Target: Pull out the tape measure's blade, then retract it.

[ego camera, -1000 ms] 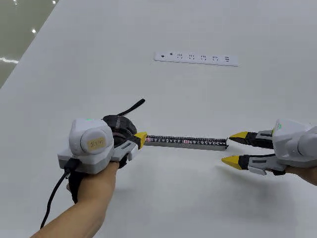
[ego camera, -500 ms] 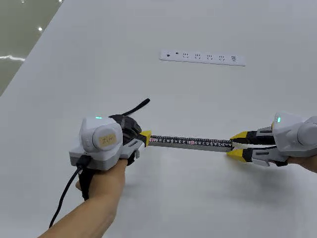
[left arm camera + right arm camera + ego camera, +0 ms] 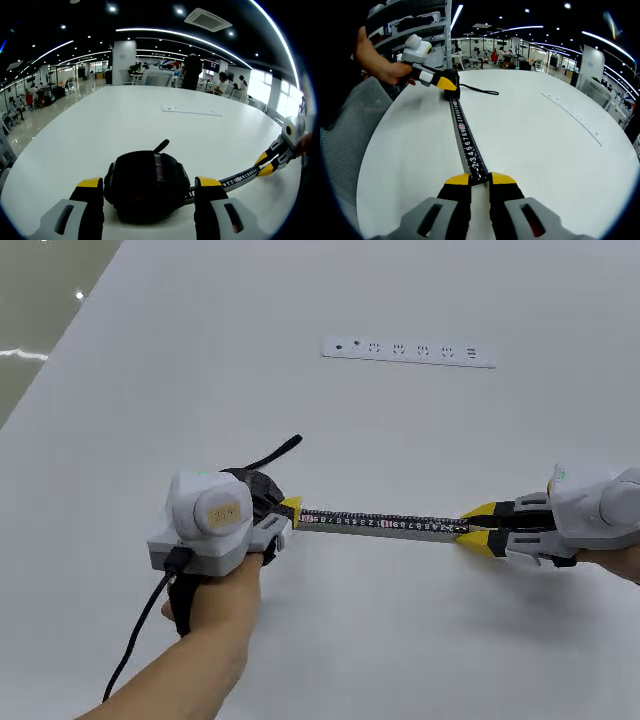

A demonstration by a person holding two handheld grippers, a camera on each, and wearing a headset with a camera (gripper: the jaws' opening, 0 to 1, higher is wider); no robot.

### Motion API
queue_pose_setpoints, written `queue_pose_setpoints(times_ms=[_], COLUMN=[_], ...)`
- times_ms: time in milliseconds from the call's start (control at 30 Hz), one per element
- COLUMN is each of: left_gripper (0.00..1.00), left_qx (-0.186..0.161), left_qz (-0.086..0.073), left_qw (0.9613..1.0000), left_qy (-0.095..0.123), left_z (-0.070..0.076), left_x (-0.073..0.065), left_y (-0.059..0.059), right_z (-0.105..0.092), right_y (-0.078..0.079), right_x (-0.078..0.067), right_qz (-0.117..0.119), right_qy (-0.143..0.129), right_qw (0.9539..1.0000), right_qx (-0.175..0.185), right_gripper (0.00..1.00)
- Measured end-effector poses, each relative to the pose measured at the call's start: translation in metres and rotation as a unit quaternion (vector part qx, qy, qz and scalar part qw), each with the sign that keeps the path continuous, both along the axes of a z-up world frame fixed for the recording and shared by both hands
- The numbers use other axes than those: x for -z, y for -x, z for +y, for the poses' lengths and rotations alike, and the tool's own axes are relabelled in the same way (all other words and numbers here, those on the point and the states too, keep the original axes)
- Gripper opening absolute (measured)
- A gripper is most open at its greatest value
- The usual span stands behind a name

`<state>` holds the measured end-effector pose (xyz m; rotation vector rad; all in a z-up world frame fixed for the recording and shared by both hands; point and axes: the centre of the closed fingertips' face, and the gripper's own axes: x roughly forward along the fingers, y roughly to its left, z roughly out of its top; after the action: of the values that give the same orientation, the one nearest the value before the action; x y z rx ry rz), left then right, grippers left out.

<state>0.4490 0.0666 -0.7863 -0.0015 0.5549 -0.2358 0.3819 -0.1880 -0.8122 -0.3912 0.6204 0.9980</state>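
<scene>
The left claw [image 3: 150, 181] is squeezing the black tape measure [image 3: 145, 172] from both sides. The right claw [image 3: 480, 178] is pinching its tips almost shut on the very end of the blade [image 3: 465, 132]. The blade is stretching straight between the two claws, low over the white worktop [image 3: 350, 430], with its numbers facing up, so the pulling part is looking at least partly done, maybe with more blade to come out, and the part where it slides back inside is waiting to be done.
</scene>
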Motion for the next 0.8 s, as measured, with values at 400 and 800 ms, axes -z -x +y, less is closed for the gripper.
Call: queue_pose_setpoints(times_ms=[400,800], left_gripper=[0.69,0.65], left_qx=[-0.012,-0.028], left_qz=[-0.002,0.018], left_qw=[0.9999,0.9993], left_qy=[0.003,0.018], left_z=[0.0024,0.0036], left_x=[-0.0007,0.0052], left_y=[-0.0007,0.0009], right_z=[-0.0004,0.0002], right_y=[0.0010,0.0009], right_x=[0.0004,0.0004], right_qz=[0.001,-0.001], right_qy=[0.002,0.007], right_qw=[1.0000,1.0000], right_qx=[-0.003,-0.005], right_gripper=[0.11,0.11])
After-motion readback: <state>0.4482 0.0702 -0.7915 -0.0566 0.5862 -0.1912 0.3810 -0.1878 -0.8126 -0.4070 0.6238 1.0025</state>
